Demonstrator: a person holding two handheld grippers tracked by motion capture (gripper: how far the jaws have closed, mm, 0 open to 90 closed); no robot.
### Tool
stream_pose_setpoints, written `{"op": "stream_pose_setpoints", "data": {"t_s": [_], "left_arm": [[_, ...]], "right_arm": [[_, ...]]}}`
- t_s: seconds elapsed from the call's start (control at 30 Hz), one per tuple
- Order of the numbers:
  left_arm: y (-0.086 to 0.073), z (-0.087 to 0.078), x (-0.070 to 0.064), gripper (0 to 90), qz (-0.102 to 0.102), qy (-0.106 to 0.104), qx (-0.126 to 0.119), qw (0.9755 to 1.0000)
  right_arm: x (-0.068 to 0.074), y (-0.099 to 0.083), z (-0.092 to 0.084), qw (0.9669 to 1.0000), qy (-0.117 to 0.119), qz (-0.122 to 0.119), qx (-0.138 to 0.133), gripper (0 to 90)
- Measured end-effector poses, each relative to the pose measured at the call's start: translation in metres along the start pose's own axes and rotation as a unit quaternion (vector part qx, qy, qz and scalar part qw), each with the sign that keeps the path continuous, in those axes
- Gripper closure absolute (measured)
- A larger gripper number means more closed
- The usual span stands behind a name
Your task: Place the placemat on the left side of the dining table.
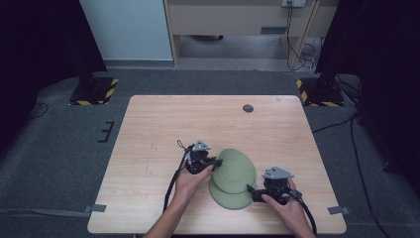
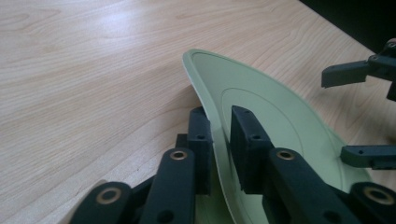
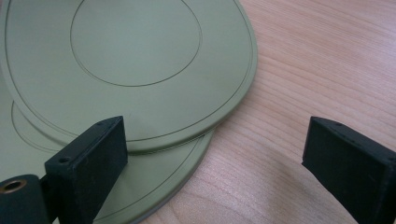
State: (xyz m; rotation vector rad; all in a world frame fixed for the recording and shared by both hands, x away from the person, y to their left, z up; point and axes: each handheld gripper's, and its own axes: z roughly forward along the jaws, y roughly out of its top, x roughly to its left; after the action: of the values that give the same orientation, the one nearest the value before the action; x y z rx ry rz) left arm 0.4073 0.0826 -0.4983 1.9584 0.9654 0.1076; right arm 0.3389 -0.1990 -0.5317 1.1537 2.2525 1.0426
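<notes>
— Green round plastic plate, the upper one: is it pinched by the left gripper?
— Yes, at its rim. Lift gently; the right gripper, spread wide, should steady the lower green plate beside it.

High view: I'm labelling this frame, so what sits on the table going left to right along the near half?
Left gripper, shut on the rim of the upper green plate → that plate, leaning on a lower green plate → right gripper, jaws open.
</notes>
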Motion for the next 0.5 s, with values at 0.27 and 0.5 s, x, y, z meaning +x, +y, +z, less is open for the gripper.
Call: {"op": "stream_pose_setpoints", "data": {"t_s": [0.27, 0.5], "left_arm": [[0.007, -0.008, -0.009, 84.9, 0.011, -0.007, -0.018, 0.9998], [0.014, -0.017, -0.016, 85.1, 0.017, -0.017, -0.033, 0.9992]], "right_arm": [[-0.003, 0.001, -0.003, 0.9999, -0.011, 0.008, -0.009, 7.3], [-0.006, 0.001, -0.005, 0.9997, -0.015, 0.012, -0.015, 7.2]]}}
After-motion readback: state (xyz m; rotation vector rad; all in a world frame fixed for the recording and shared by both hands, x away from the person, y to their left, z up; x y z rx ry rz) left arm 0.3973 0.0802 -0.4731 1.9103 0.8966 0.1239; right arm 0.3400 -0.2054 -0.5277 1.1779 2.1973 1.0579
